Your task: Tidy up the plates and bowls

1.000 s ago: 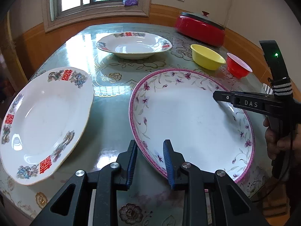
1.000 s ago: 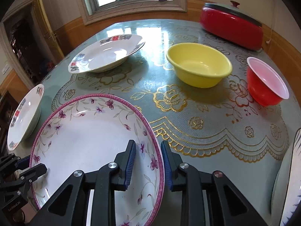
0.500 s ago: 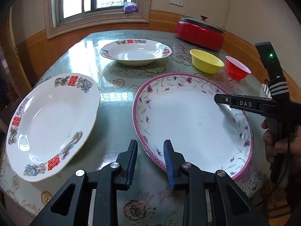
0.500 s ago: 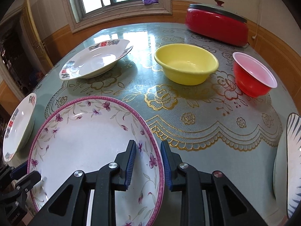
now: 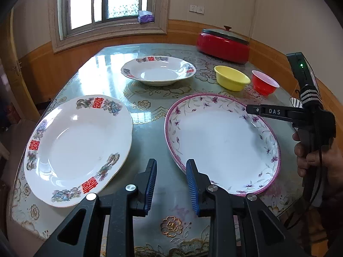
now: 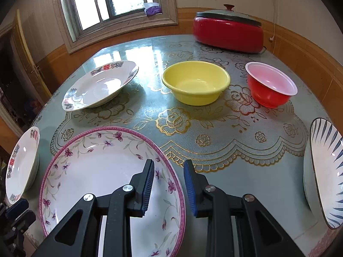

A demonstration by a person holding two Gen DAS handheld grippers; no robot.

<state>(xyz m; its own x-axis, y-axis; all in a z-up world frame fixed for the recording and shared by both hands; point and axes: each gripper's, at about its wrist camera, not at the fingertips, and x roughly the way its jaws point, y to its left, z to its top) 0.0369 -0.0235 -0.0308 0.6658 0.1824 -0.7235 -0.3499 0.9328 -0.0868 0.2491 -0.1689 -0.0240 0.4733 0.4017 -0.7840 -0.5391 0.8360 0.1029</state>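
Observation:
A large pink-rimmed floral plate (image 5: 223,141) lies on the table; it also shows in the right wrist view (image 6: 103,175). A white plate with red characters (image 5: 75,145) lies to its left. A second such plate (image 5: 158,70) sits further back. A yellow bowl (image 6: 196,82) and a red bowl (image 6: 270,85) stand at the back right. My left gripper (image 5: 170,171) is open and empty, above the table at the floral plate's near rim. My right gripper (image 6: 168,173) is open and empty, its jaws standing on either side of that plate's right rim.
A red electric pot (image 6: 228,30) with a dark lid stands at the far edge. A blue-striped white bowl (image 6: 325,171) sits at the right edge in the right wrist view. The glass-topped table (image 6: 225,139) has a lace cloth under it.
Both grippers have pulled back and risen, so more of the table shows. Jaws stay open. No dishes have moved.

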